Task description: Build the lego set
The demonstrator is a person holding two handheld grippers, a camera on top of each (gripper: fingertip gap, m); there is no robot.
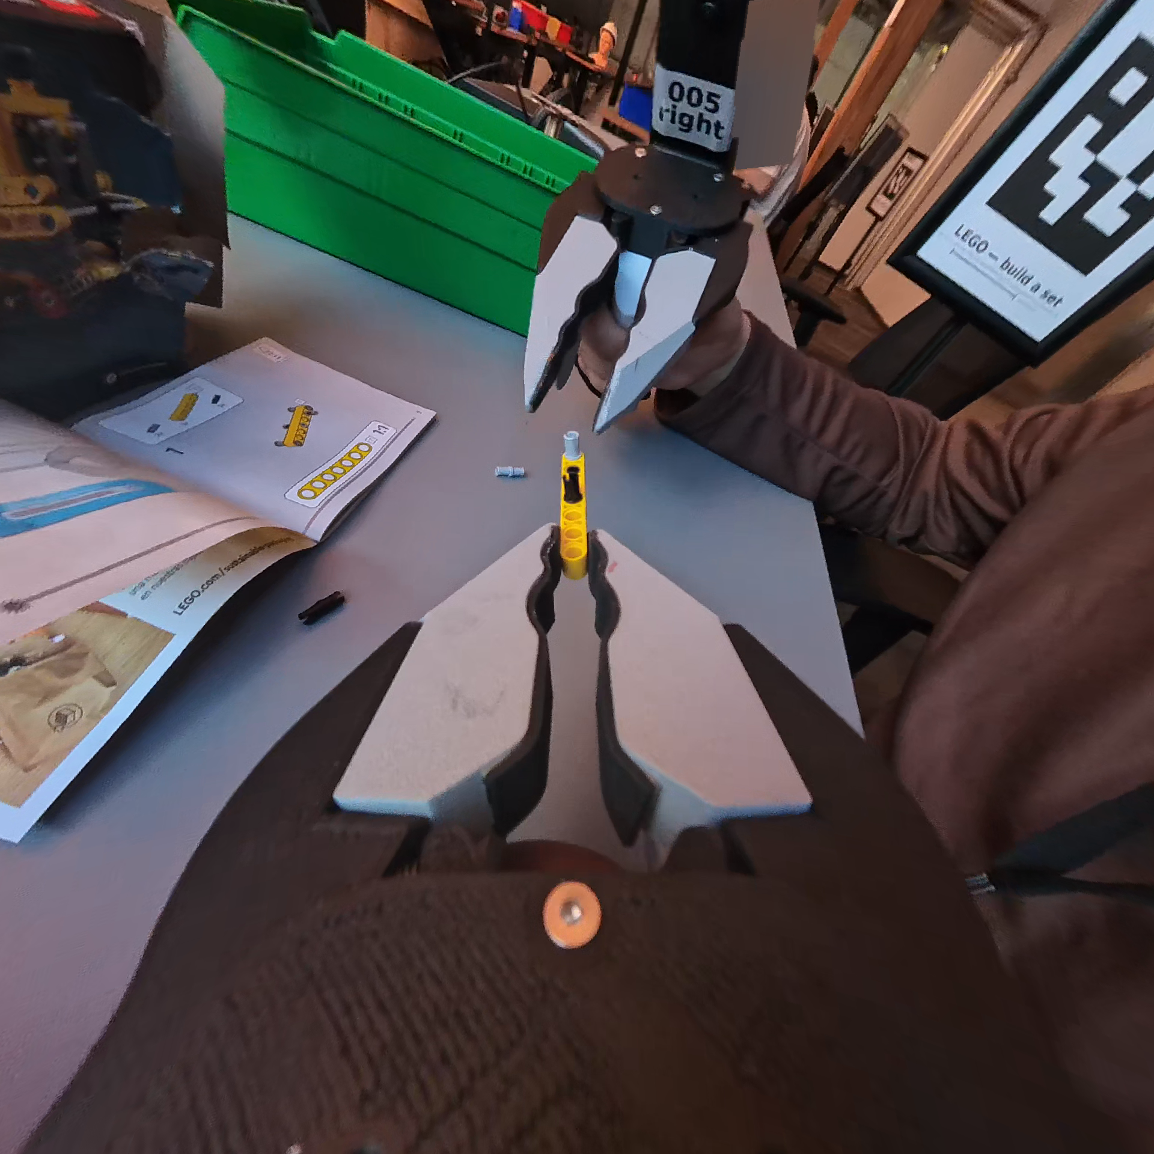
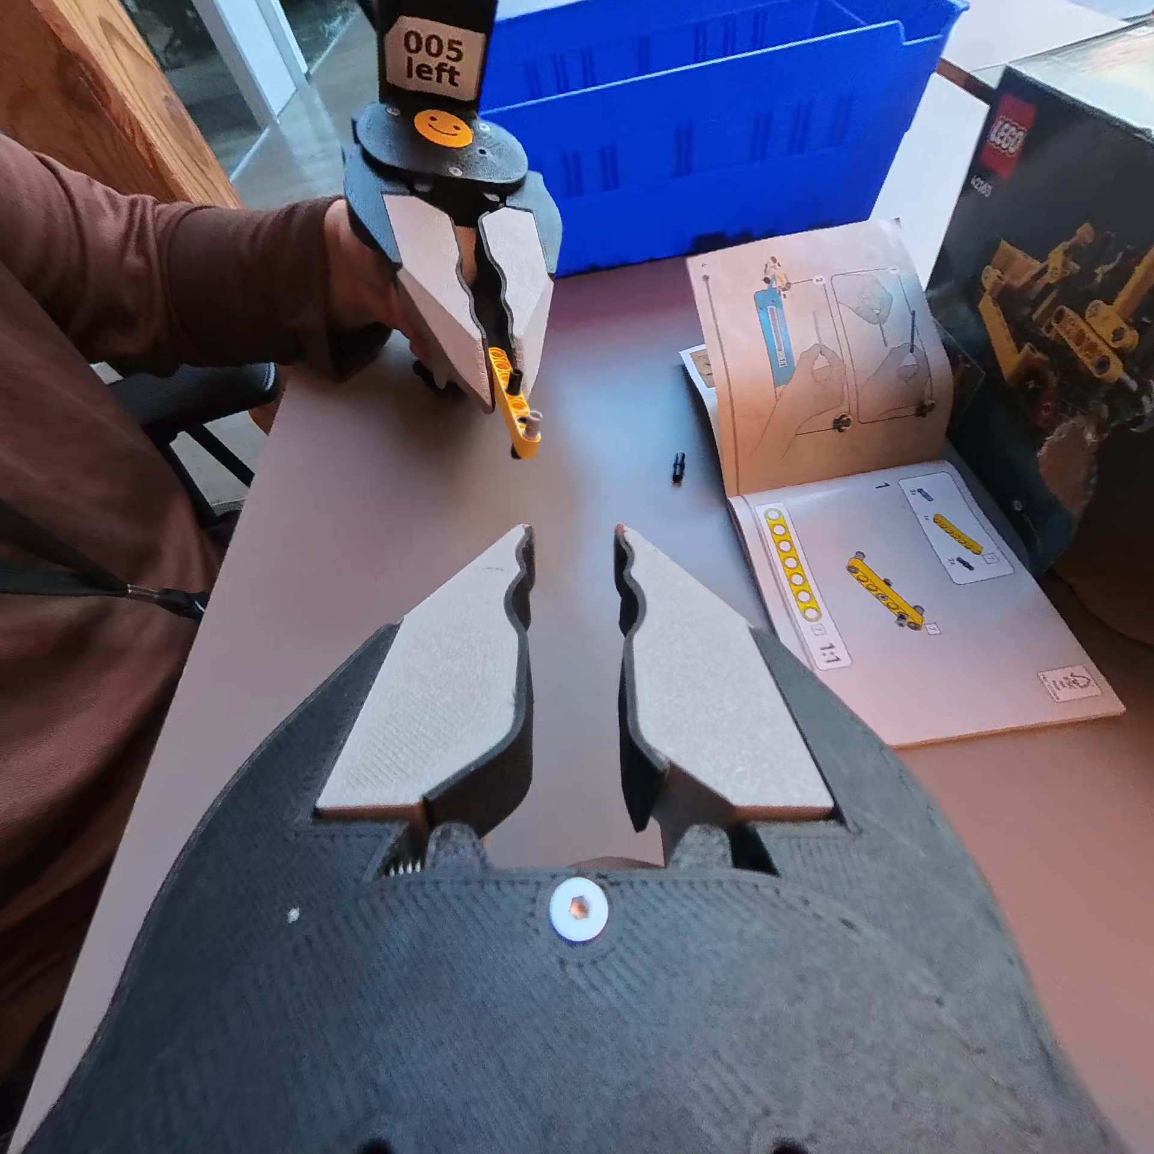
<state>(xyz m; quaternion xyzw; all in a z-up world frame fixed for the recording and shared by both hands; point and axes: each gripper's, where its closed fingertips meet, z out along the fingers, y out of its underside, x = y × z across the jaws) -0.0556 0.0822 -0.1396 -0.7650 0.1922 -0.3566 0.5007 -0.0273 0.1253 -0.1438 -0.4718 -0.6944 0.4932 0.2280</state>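
My left gripper (image 1: 572,536) is shut on the lower end of a yellow holed beam (image 1: 572,518), which it holds upright over the grey table (image 1: 699,562). The beam carries a black pin (image 1: 571,484) in one hole and a grey pin (image 1: 571,442) at its far end. My right gripper (image 2: 573,531) is open and empty. In the left wrist view it (image 1: 567,419) hangs just above the beam's grey pin. The right wrist view shows the left gripper (image 2: 507,399) with the beam (image 2: 520,415). A loose grey pin (image 1: 511,472) and a loose black pin (image 1: 321,607) lie on the table.
An open instruction booklet (image 1: 250,437) lies left of the beam; it also shows in the right wrist view (image 2: 874,593), with the loose black pin (image 2: 679,467) beside it. A set box (image 2: 1061,312), a green bin (image 1: 387,187), a blue bin (image 2: 718,125) and a framed sign (image 1: 1061,187) stand around. The gap from one gripper's tips to the other's is roughly 6 cm.
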